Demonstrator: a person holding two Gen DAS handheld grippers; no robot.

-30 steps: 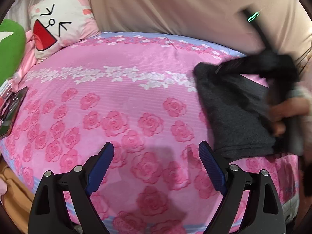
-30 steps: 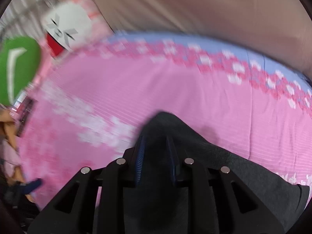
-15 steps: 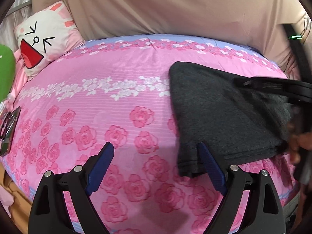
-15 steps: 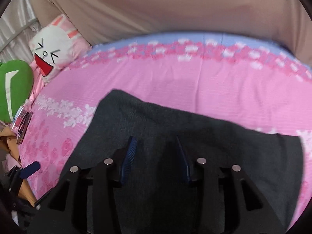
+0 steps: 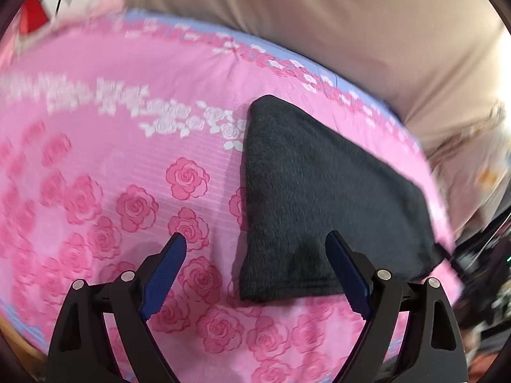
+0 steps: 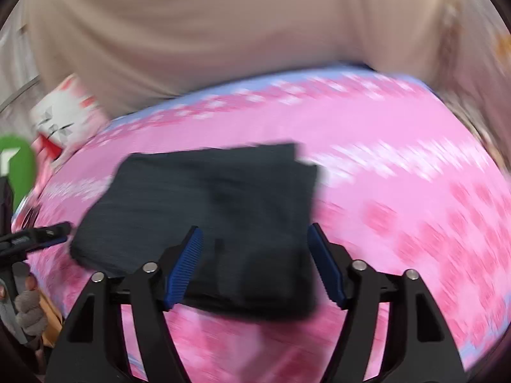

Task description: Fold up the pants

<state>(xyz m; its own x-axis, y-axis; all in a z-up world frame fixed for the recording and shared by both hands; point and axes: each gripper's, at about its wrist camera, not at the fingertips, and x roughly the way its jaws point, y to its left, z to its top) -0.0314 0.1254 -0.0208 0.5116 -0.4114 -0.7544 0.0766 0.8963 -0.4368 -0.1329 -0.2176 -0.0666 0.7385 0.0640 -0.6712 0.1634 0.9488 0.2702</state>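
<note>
Charcoal knit pants (image 5: 319, 198), one item, folded into a compact multi-layer rectangle and lying flat on the bed (image 5: 127, 146), whose cover is pink with a rose print and a band of white flowers. Position: toward the near edge of the bed, resting free, with no gripper pressing on it. Right gripper (image 6: 255, 265): jaws have just been opening and now stand apart, straddling the near edge of the bundle without the blue pads pinching cloth; nothing is held. Left gripper (image 5: 255, 271): jaws wide apart and empty, hovering over the bed with one finger above the near corner of the pants, the other above bare rose print. In the right wrist view the left gripper's tips (image 6: 48, 233) show at the left edge, just beside the bundle. Accessories in view: white cartoon-face cushion (image 6: 67, 118) and a green cushion (image 6: 16, 162) at the far left, a beige curtain or sheet (image 5: 303, 25) behind the bed. Condition of work: folding appears essentially done, the garment reduced to a tidy block with hem edges stacked along the near side; the right wrist view is motion-blurred, so whether the upper layers sit exactly square cannot be confirmed. Remaining, at most: a light straightening or pat-down, then withdrawal of both grippers.
</note>
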